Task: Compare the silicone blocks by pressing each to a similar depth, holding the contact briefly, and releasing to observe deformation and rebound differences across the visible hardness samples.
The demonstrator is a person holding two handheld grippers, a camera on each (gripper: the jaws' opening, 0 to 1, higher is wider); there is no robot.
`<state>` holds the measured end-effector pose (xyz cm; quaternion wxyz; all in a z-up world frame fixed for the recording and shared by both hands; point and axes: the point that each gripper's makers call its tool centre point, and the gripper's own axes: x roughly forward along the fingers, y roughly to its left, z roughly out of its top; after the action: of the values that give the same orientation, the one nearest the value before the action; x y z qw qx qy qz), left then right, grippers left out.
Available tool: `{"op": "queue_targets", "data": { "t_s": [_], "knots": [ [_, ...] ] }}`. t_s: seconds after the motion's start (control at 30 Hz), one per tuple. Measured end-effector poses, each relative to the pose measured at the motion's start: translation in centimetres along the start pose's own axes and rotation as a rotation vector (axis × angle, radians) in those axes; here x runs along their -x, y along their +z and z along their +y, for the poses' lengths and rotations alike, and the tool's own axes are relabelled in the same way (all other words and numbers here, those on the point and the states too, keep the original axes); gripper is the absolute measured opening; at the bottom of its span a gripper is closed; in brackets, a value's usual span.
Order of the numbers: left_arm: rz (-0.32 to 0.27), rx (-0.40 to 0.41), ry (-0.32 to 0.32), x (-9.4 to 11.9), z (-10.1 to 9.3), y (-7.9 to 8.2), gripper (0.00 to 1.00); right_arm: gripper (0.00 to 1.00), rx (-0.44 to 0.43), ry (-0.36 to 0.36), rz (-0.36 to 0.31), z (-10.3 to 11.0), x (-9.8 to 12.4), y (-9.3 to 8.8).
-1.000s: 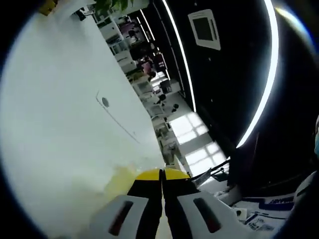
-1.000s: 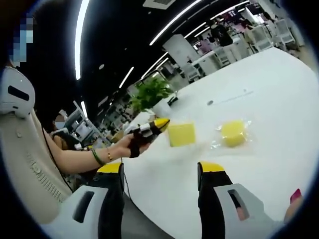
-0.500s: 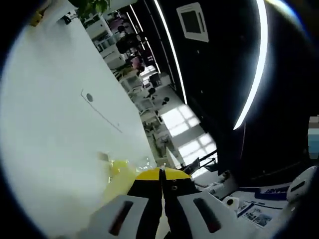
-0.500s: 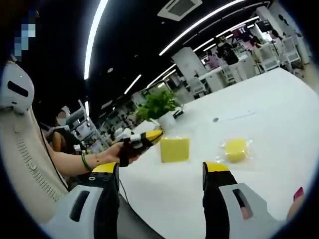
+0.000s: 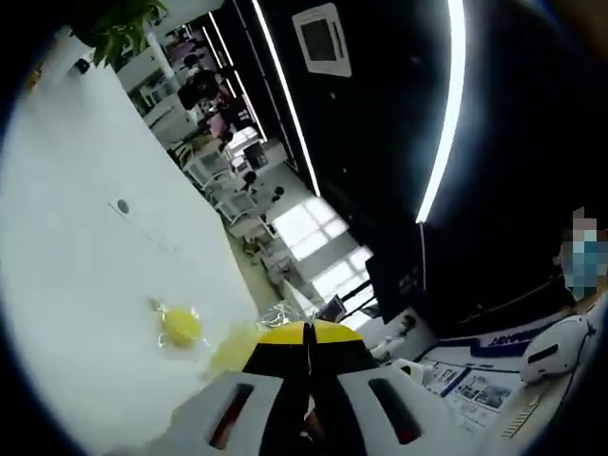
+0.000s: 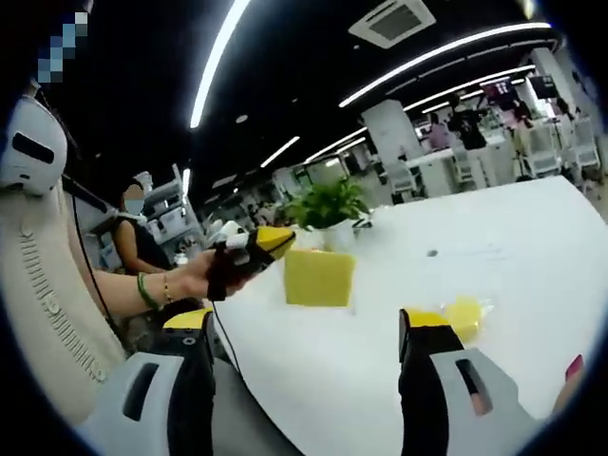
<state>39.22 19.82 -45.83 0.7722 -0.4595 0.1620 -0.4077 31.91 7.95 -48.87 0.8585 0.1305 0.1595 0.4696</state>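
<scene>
Partly hidden: wrapped block [image 6: 465, 313] behind right tool [image 6: 309, 328].

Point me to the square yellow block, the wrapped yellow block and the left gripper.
square yellow block [image 6: 319, 278]: right gripper view, centre of its front face.
wrapped yellow block [image 5: 180, 326]: left gripper view, its yellow top.
left gripper [image 6: 281, 237]: right gripper view, yellow jaw tips.

The left gripper [image 5: 306, 332] has black jaws capped in yellow, set into pale grey housings with a dark slot in each. The right gripper [image 6: 308, 323] is built alike: black jaws, yellow tips, grey bodies with slotted recesses. The person's left hand [image 6: 204, 275] wears a green bracelet at the wrist and a black strap across the palm.
</scene>
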Motion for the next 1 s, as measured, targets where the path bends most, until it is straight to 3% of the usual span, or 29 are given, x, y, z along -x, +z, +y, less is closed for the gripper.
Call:
{"op": "queue_targets", "data": {
  "t_s": [0.43, 0.73, 1.0],
  "knots": [
    [0.072, -0.071, -0.079, 1.8, -4.4, -0.9, 0.00, 0.81, 0.042, 0.068, 0.051, 1.6, -2.9, 1.5],
    [0.115, -0.099, -0.176, 2.4, -7.8, -1.5, 0.00, 0.75, 0.038, 0.109, 0.017, 2.1, -4.7, 2.8],
    [0.168, -0.080, -0.269, 2.7, -10.2, -1.9, 0.00, 0.70, 0.054, 0.167, 0.037, 3.2, -6.7, 3.0]
  ]
}}
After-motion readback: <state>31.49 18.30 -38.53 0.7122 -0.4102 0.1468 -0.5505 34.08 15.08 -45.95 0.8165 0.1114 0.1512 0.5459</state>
